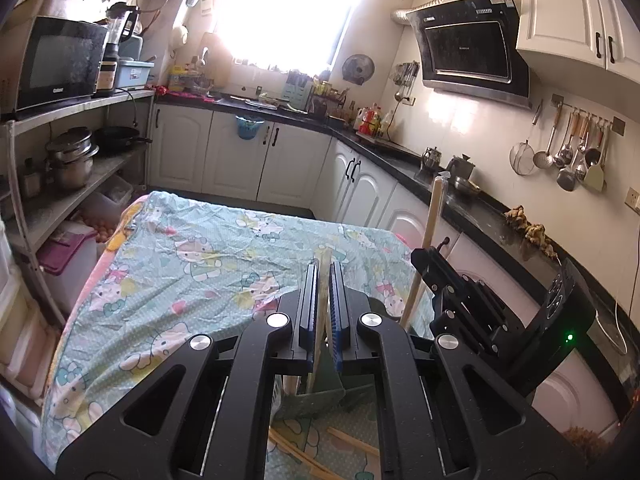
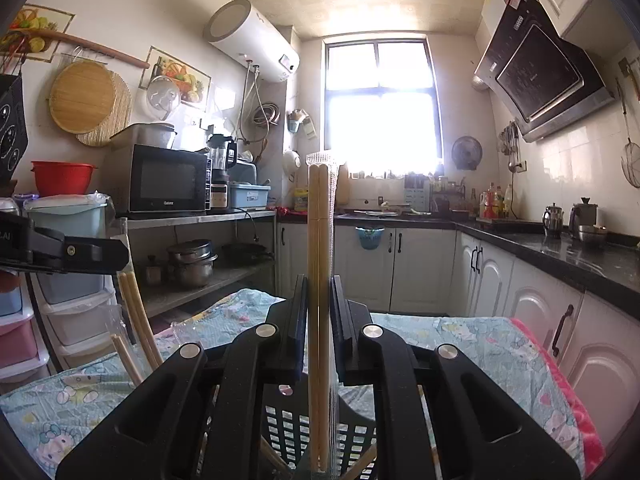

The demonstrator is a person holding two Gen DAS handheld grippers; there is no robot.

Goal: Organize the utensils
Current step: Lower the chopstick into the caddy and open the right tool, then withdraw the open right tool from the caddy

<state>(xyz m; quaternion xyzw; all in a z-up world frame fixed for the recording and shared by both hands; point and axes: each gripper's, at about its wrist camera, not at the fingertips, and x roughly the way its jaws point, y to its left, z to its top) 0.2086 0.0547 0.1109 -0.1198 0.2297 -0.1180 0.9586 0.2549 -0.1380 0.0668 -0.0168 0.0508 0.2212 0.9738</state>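
In the left wrist view, my left gripper [image 1: 324,272] is shut on a pair of pale wooden chopsticks [image 1: 322,258] that runs down between its blue pads. Under it sits a dark holder basket [image 1: 320,396], and loose chopsticks [image 1: 304,458] lie on the cloth. In the right wrist view, my right gripper [image 2: 319,282] is shut on an upright pair of chopsticks in a clear sleeve [image 2: 318,220], above a black perforated basket [image 2: 288,432]. The right gripper [image 1: 422,258] also shows at the right of the left wrist view with its chopsticks [image 1: 434,216]. At the left of the right wrist view is the left gripper [image 2: 116,254].
The table wears a light blue cartoon-print cloth [image 1: 192,264]. White cabinets under a black countertop [image 1: 492,216] run along the right and back. A metal shelf with a microwave [image 1: 56,60] and pots [image 1: 72,156] stands on the left. Stacked plastic drawers [image 2: 24,320] are close by.
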